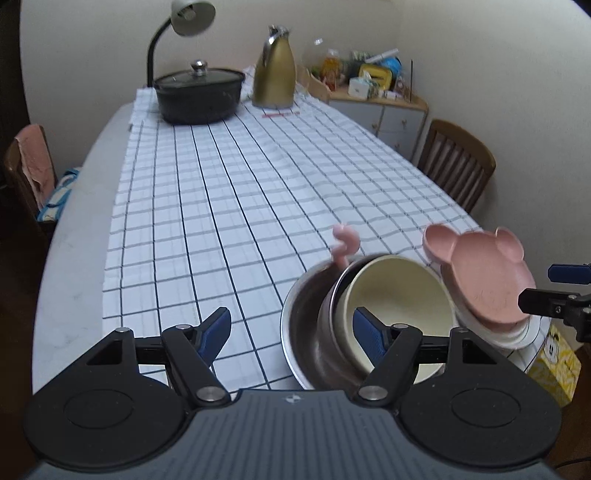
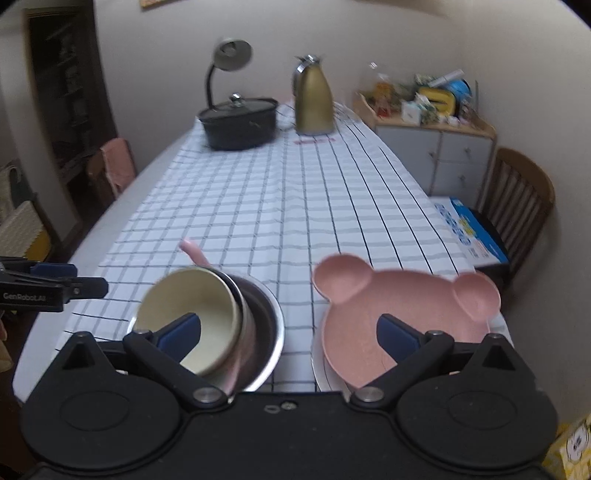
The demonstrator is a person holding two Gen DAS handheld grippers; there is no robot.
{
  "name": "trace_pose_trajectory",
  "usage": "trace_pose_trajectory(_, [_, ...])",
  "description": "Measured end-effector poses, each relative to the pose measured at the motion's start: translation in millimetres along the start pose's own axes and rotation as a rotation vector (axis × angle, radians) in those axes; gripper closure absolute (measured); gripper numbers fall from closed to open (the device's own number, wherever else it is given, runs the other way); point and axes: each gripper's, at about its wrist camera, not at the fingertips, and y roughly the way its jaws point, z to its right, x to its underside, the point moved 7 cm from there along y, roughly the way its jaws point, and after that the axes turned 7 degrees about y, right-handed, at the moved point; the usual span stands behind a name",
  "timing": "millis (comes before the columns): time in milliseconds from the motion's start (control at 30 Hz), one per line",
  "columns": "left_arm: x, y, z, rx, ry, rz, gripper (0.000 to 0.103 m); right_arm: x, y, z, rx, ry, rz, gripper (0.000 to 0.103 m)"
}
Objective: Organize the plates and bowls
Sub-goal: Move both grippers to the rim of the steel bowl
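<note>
A: Checked cloth [image 1: 229, 192] is seen covering the long table [image 1: 74, 295], with a black lidded pot [image 1: 199, 94], a gold jug [image 1: 275, 68] and a desk lamp [image 1: 184, 22] being kept at its far end.

B: Where are the bowls and plates being shown?

A: At the near edge. A cream bowl [image 1: 402, 314] is lying tilted on its side inside a steel bowl [image 1: 303, 332], and a pink handle [image 1: 345, 243] is sticking up behind them. Just beside them, a pink bear-shaped plate [image 2: 399, 317] is resting on a white plate [image 2: 325, 376].

B: And how are the grippers being held?

A: The left gripper [image 1: 291, 332] is seen with its jaws apart, nothing being clamped; one finger is over the cloth, the other is in front of the cream bowl. Whether that finger is touching the bowl cannot be told. The right gripper [image 2: 290, 338] is spread wide and is clamped on nothing; one finger is showing before the cream bowl and the other before the pink plate.

B: Anything being noted around the table?

A: Wooden chairs [image 1: 458, 162] are standing at both sides, and a cluttered cabinet [image 2: 436, 147] is seen in the corner.
</note>
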Motion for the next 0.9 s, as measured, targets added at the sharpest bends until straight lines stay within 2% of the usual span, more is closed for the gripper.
trace_pose_trajectory(200, [18.3, 34.7, -11.0, 0.045, 0.026, -0.082, 0.031, 23.9, 28.3, 15.5, 0.063, 0.158, -0.094, 0.018])
trace_pose_trajectory(433, [28.0, 65.9, -14.8, 0.077, 0.033, -0.154, 0.032, 40.5, 61.5, 13.9, 0.088, 0.238, -0.181, 0.033])
trace_pose_trajectory(500, [27.9, 70.8, -13.5, 0.088, 0.039, -0.162, 0.032, 41.8, 68.2, 15.7, 0.101, 0.256, -0.196, 0.041])
trace_pose_trajectory(567, [27.2, 76.3, -12.6, 0.099, 0.047, -0.175, 0.04, 42.7, 73.5, 15.8, 0.096, 0.265, -0.209, 0.048])
trace_pose_trajectory(733, [29.0, 87.6, -12.2, 0.114, 0.046, -0.215, 0.053, 39.7, 83.5, 9.6, 0.083, 0.266, -0.229, 0.057])
trace_pose_trajectory(867, [26.2, 88.7, -8.5, 0.145, 0.054, -0.222, 0.062, 33.5, 90.4, 6.5, 0.067, 0.281, -0.245, 0.072])
trace_pose_trajectory(900, [25.6, 88.6, -7.5, 0.149, 0.057, -0.223, 0.063, 32.3, 91.1, 5.8, 0.073, 0.281, -0.246, 0.073])
